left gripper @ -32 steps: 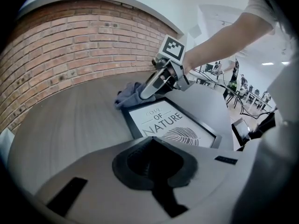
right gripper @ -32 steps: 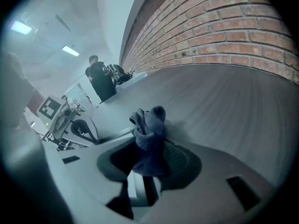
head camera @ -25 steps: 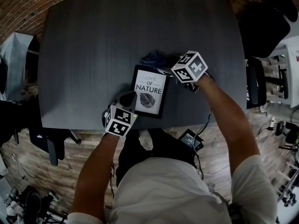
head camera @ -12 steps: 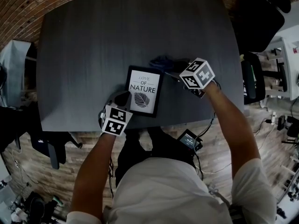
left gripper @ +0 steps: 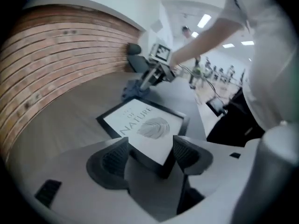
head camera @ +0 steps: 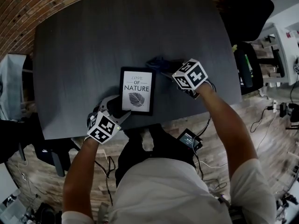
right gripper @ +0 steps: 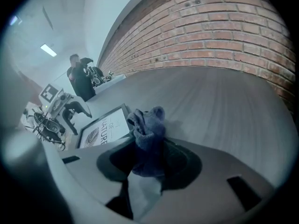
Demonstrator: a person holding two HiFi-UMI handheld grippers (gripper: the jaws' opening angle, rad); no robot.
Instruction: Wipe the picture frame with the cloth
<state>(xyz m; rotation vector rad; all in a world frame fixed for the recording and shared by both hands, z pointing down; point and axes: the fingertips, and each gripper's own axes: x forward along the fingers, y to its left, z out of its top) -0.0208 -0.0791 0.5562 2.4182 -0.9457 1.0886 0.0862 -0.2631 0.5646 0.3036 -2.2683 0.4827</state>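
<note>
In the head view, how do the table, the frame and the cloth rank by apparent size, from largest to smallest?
1. table: by far the largest.
2. frame: clearly smaller than the table.
3. cloth: smallest as seen. It is bunched and partly hidden, so its full size is unsure.

Dark table (head camera: 93, 41); picture frame (head camera: 136, 90) flat on it

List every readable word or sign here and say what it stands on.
"OF NATURE": on the print in the picture frame, above a leaf drawing.
"LOVE": small top line of that print, faint.
Left marker cube and right marker cube: patterned squares only, no letters.
Nothing else legible.
</note>
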